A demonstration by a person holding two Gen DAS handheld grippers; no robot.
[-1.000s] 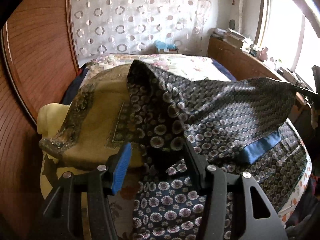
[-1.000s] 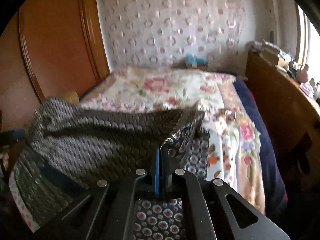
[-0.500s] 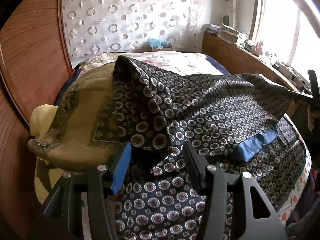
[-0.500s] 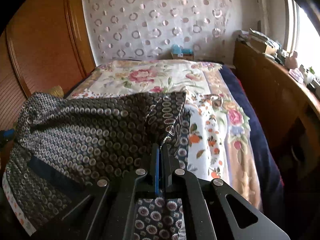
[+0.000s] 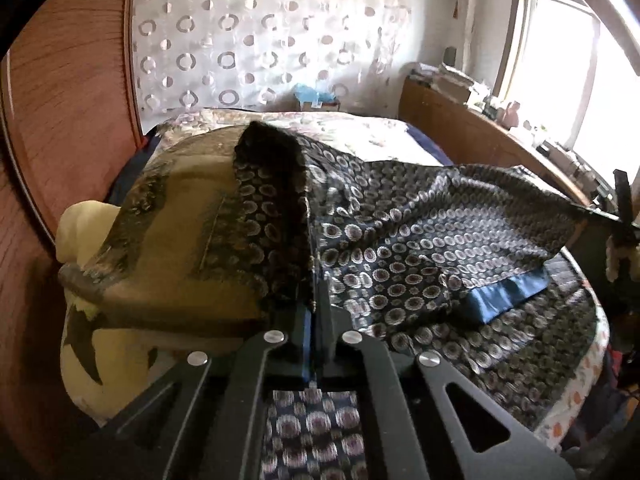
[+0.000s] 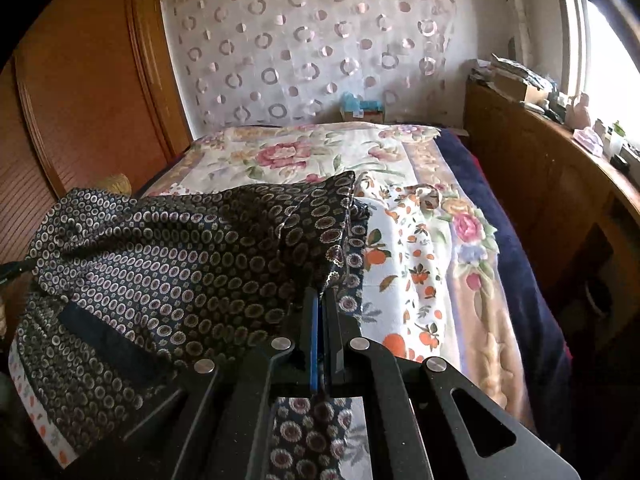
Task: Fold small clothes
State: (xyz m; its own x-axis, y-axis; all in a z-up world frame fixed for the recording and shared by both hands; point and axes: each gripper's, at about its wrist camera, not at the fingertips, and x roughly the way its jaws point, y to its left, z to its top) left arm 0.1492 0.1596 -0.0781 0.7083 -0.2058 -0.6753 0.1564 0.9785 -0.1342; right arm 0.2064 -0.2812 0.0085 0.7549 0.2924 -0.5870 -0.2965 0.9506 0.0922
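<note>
A dark navy garment with a ring pattern [image 5: 420, 240] and a blue band [image 5: 508, 296] is stretched between my two grippers above the bed. My left gripper [image 5: 316, 308] is shut on its left edge, with cloth rising from the closed fingers. My right gripper [image 6: 322, 300] is shut on the opposite corner of the same garment [image 6: 180, 264], and it also shows at the far right of the left wrist view [image 5: 622, 216]. The lower part of the garment lies on the bed.
The bed carries a floral quilt [image 6: 304, 152] and a white cloth with an orange fruit print [image 6: 412, 256]. An olive and tan blanket heap [image 5: 172, 240] lies at the left. A wooden wardrobe [image 6: 80, 100] stands left, a cluttered wooden cabinet [image 6: 540, 160] right.
My left gripper has closed on the garment's left edge; it was open around it before. The right gripper stayed shut on its corner and the cloth has drawn tauter.
</note>
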